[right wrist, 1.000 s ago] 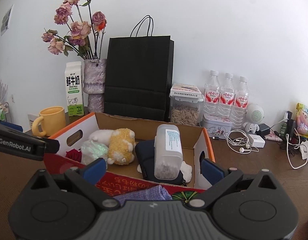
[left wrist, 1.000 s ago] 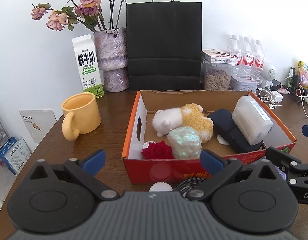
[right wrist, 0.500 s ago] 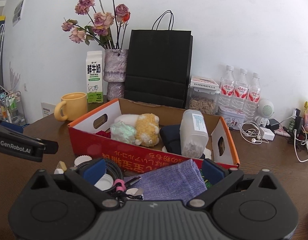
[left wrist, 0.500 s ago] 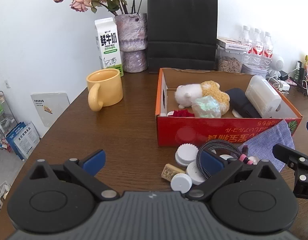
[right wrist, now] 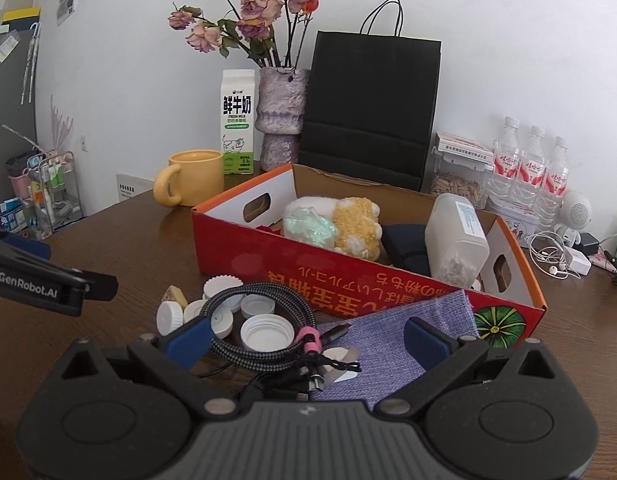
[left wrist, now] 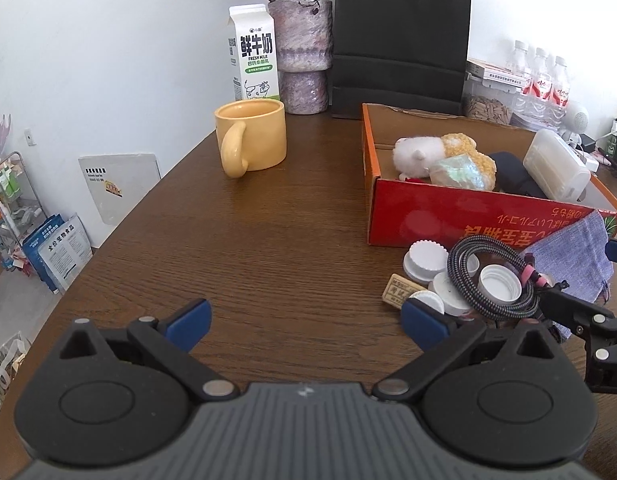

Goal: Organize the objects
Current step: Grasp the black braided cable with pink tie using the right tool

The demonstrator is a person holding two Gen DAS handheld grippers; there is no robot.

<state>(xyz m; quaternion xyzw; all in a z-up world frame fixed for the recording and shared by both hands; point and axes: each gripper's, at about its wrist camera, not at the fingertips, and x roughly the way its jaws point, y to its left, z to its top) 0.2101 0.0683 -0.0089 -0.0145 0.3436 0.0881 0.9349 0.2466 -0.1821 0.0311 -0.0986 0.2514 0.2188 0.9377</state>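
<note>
Tongs (right wrist: 306, 338) retreated, box (right wrist: 348, 276) holds toys (perhaps plush) (right wrist: 356, 226)

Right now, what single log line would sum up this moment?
left gripper: open, empty | right gripper: open, above braided cable | caps, purple cloth: loose on table | red box: partly filled

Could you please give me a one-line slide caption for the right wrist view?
Open right gripper poised above coiled cable, white caps and purple cloth before the red box.
</note>
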